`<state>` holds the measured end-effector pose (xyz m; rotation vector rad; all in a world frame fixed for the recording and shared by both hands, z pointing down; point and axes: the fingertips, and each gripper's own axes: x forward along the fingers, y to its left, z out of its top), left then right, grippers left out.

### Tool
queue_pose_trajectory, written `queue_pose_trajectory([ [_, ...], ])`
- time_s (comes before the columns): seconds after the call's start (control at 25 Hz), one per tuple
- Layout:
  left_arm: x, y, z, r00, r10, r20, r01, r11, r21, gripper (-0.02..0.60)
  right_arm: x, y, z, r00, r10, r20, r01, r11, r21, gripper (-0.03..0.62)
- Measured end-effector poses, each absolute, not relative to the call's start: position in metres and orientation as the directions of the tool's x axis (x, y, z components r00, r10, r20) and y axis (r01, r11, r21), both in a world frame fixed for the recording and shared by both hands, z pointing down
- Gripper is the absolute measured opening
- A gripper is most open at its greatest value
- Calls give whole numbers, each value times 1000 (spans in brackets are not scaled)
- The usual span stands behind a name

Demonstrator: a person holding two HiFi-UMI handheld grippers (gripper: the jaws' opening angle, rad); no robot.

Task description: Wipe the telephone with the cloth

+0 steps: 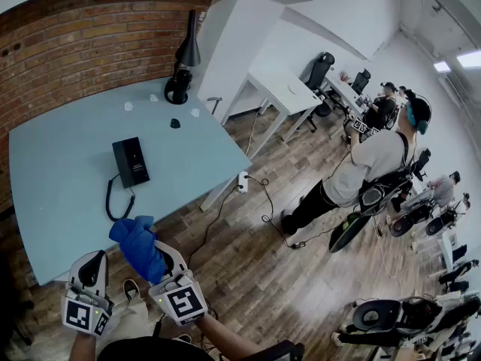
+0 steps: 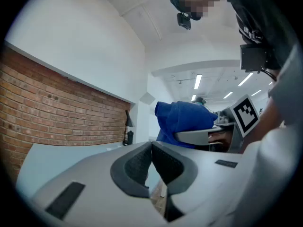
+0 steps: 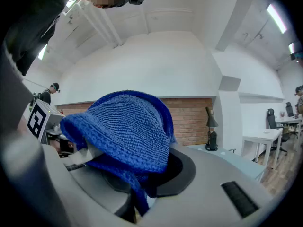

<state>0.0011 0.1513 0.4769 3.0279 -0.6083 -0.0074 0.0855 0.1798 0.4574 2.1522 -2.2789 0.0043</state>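
A black telephone (image 1: pixel 131 162) lies on the light blue table (image 1: pixel 68 156), its coiled cord (image 1: pixel 114 201) trailing toward the near edge. My right gripper (image 1: pixel 154 256) is shut on a blue knitted cloth (image 1: pixel 138 247), held just off the table's near edge; the cloth (image 3: pixel 128 126) drapes over its jaws in the right gripper view. My left gripper (image 1: pixel 93 268) hangs beside it, to the left, shut with nothing between its jaws. From the left gripper (image 2: pixel 152 162) view, the cloth (image 2: pixel 182 122) shows to the right.
A black desk lamp (image 1: pixel 183 62) stands at the table's far corner by the brick wall (image 1: pixel 90 28). Small white bits (image 1: pixel 128 105) and a dark object (image 1: pixel 175 123) lie near it. A power strip (image 1: pixel 242 181) and cables cross the wooden floor. People stand at the right by white desks.
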Motion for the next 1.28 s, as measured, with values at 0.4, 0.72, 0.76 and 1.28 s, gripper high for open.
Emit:
queue_pose_trajectory([
  [0.4,-36,60,471,909,-418,3,-417,-907,49,12,73,76,478,-146,-981,128,-988,151,29,91],
  [0.72,-61,33,459,873,-485,51,-486,-874,20,12,132,-1,470,-146,-974,171,-983,162,88,93],
  [0.76,-65,32,456,860,-506,61,-509,-861,28,12,140,-15,465,-153,-973,173,-982,169,86,93],
  [1.28,-81,-5,463,727,-672,141,-682,-730,41,12,232,-178,418,-149,-989,9,-988,150,23,92],
])
